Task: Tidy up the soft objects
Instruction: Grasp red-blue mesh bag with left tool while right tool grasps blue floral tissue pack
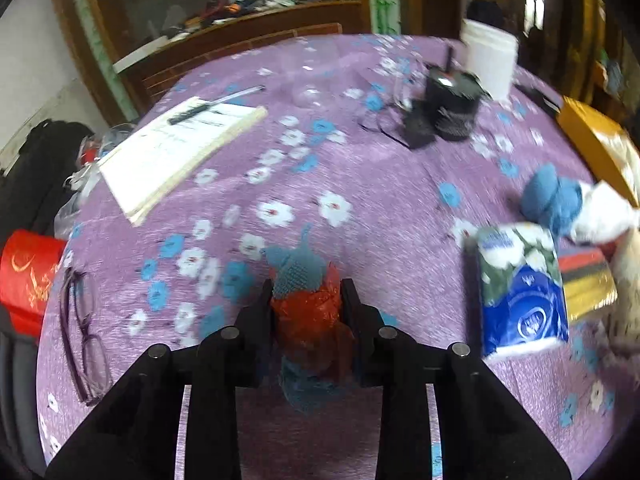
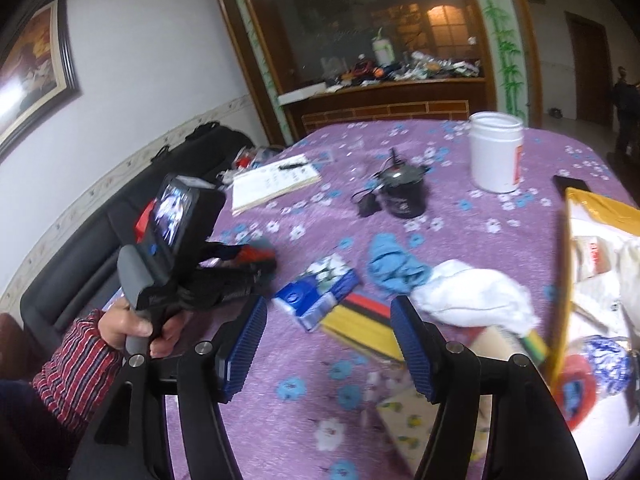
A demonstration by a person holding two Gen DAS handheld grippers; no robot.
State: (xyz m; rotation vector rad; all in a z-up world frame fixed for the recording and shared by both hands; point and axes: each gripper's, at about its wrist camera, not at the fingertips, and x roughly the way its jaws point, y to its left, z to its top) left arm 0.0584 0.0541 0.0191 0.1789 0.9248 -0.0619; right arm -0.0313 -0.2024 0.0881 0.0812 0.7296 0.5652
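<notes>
Left fingers (image 1: 307,304): I have them closed on one red-and-teal mesh bundle (image 1: 308,312), pinched between both pads, just above the worktop (image 1: 360,184).
Bundle axis: long axis runs away from me, teal tip forward.
Right fingers (image 2: 329,334): spread apart, nothing between them.
Count ahead: one blue cloth (image 2: 394,266), one white cloth (image 2: 476,300), one tissue pack (image 2: 320,292).

Matt cloth tablecloth (image 1: 360,184), glossy plastic tissue pk (image 1: 520,292)
</notes>
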